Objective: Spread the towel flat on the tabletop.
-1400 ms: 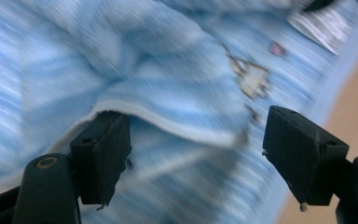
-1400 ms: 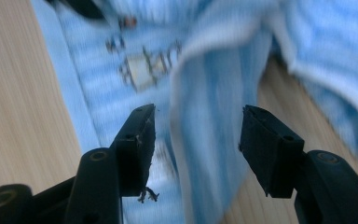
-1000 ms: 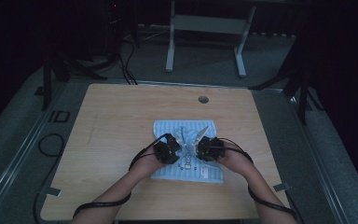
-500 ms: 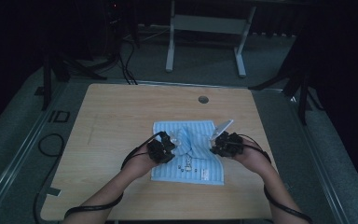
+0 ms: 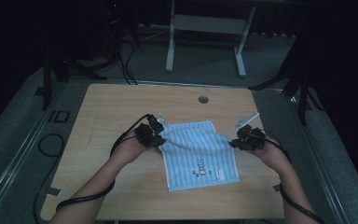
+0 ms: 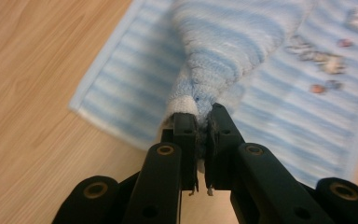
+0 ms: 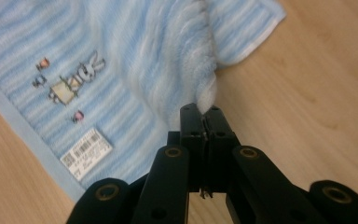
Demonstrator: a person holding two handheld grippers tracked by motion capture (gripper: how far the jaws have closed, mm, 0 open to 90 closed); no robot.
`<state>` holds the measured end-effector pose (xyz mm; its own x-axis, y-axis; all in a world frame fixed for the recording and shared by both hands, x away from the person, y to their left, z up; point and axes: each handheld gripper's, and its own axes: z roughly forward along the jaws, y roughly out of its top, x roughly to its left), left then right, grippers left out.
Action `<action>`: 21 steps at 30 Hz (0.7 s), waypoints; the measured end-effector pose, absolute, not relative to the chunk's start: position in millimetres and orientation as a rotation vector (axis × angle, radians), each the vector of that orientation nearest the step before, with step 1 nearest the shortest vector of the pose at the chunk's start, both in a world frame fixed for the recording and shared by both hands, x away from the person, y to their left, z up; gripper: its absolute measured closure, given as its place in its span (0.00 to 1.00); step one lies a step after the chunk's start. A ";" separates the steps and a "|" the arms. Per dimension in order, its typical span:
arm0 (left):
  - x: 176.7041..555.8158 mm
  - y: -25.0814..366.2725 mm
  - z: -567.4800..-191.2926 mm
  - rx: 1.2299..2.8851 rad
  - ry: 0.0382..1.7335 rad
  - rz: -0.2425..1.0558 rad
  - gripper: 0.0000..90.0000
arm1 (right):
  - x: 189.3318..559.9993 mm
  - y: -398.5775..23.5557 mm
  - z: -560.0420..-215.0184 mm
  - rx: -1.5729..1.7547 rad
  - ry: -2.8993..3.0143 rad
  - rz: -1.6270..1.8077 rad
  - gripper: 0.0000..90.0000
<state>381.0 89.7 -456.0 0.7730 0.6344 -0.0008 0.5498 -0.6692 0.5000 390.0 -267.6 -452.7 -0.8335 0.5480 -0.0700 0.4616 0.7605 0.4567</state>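
Fingers [image 6: 186, 128] of both grippers pinch towel [image 5: 200, 154] corners.

table [image 5: 121, 107] far half: bare wood; towel [image 5: 200, 154] | covers near centre

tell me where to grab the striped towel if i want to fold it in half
Grip the towel at its two far corners, one from each side, low and level with the table. The cloth is thin and limp, so a bunched corner fits between the jaws. That is how it is held: left tongs and right tongs are each shut on a corner, with the near edge flat on the table.
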 end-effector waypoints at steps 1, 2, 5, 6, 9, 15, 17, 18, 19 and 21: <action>385.7 93.1 -461.9 2.484 0.905 0.202 0.94 | 391.1 -269.1 -455.4 0.815 2.765 0.640 0.98; 388.8 95.5 -468.0 2.489 0.923 0.197 0.94 | 392.2 -270.4 -458.5 0.825 2.771 0.654 0.98; 394.8 100.4 -482.8 2.478 0.960 0.156 0.92 | 393.4 -270.9 -466.3 0.837 2.795 0.667 0.98; 395.8 100.9 -486.6 2.480 0.983 0.157 0.86 | 394.1 -270.3 -468.7 0.841 2.803 0.659 0.94; 394.9 104.1 -489.8 2.469 1.012 0.170 0.62 | 396.8 -270.8 -472.6 0.882 2.762 0.560 0.83; 375.4 98.2 -472.3 2.448 0.957 0.281 0.52 | 383.5 -264.6 -463.2 0.814 2.778 0.618 0.75; 367.2 91.5 -469.4 2.476 0.899 0.241 0.50 | 377.7 -256.7 -462.4 0.770 2.784 0.625 0.74; 362.6 87.0 -469.9 2.498 0.864 0.235 0.49 | 375.7 -252.9 -463.3 0.753 2.790 0.625 0.74; 358.2 82.4 -471.5 2.524 0.833 0.225 0.49 | 374.0 -249.4 -464.9 0.732 2.795 0.626 0.74; 349.8 73.8 -476.8 2.549 0.793 0.203 0.49 | 371.8 -242.6 -471.5 0.714 2.825 0.639 0.74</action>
<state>349.8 73.8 -476.8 0.8231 0.5678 0.0039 0.5000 -0.7281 0.4689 371.8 -242.6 -471.5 -0.8736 0.4844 -0.0470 0.4170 0.7948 0.4410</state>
